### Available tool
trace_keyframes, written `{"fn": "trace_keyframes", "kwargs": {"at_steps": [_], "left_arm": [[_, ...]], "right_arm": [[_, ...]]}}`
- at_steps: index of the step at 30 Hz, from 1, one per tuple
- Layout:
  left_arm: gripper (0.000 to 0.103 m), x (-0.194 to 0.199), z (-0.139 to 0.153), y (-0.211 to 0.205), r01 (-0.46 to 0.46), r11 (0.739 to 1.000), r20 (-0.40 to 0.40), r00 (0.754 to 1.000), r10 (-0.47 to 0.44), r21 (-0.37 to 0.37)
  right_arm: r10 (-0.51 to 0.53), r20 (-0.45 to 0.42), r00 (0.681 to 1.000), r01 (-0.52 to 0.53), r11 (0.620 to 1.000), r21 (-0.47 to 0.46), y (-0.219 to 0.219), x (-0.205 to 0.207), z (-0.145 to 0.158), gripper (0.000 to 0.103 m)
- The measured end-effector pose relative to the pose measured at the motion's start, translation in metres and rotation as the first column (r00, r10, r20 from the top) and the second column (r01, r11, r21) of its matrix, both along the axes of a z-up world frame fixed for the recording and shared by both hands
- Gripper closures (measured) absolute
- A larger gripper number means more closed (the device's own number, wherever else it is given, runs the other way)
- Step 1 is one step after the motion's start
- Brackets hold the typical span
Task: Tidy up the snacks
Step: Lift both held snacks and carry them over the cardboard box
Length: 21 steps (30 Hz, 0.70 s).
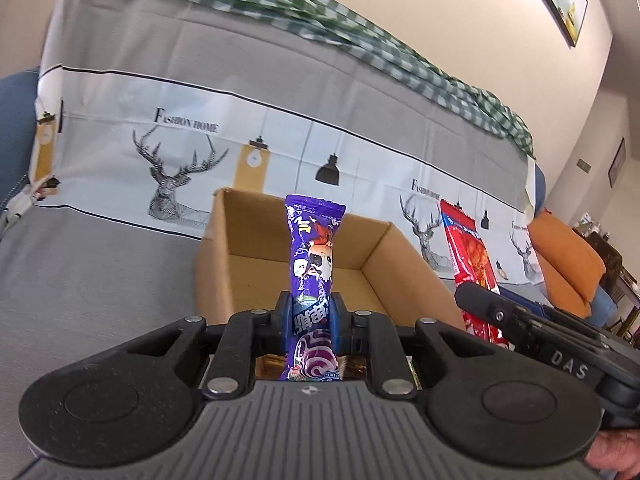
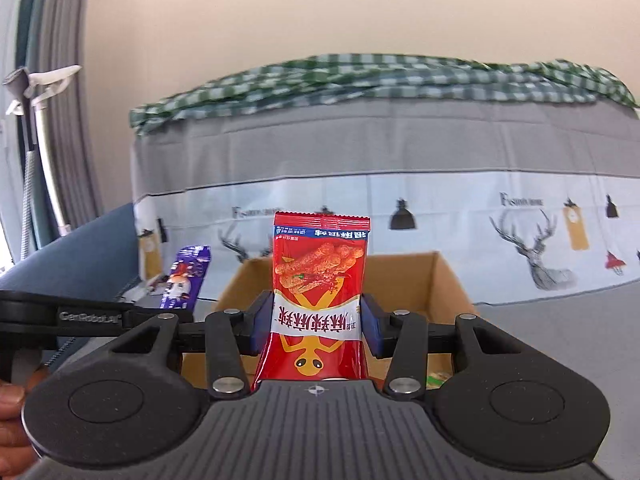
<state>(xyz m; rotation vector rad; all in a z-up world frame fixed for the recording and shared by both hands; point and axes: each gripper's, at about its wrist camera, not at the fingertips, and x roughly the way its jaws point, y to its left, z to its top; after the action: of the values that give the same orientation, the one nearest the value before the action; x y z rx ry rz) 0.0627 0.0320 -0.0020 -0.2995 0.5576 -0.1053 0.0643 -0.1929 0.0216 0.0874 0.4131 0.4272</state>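
Note:
My left gripper (image 1: 313,320) is shut on a narrow purple snack packet (image 1: 314,248) that stands upright between the blue pads. Behind it sits an open cardboard box (image 1: 280,248) on the sofa seat. My right gripper (image 2: 316,322) is shut on a wider red snack packet (image 2: 320,276), also upright, in front of the same cardboard box (image 2: 436,284). The red packet (image 1: 468,256) and the right gripper's arm show at the right of the left wrist view. At the left of the right wrist view, the purple packet (image 2: 186,276) is visible.
A sofa with a grey and white deer-print cover (image 1: 180,152) fills the background, a green checked cloth (image 2: 360,76) along its top. An orange cushion (image 1: 564,256) lies at the sofa's right end. A few items lie in the box bottom (image 2: 438,378). A hand (image 2: 12,412) holds the left gripper.

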Motion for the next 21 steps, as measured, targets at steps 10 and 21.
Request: {"fn": "trace_keyframes", "kwargs": {"at_steps": [10, 21], "left_arm": [[0.084, 0.012, -0.010, -0.005, -0.003, 1.000, -0.040, 0.999, 0.003, 0.005], [0.084, 0.014, -0.010, -0.006, 0.003, 1.000, -0.036, 0.999, -0.003, 0.007]], "right_arm": [[-0.057, -0.048, 0.997, 0.056, 0.998, -0.015, -0.017, 0.019, -0.013, 0.055], [-0.045, -0.045, 0.998, 0.044, 0.999, -0.025, -0.014, 0.017, -0.013, 0.055]]}}
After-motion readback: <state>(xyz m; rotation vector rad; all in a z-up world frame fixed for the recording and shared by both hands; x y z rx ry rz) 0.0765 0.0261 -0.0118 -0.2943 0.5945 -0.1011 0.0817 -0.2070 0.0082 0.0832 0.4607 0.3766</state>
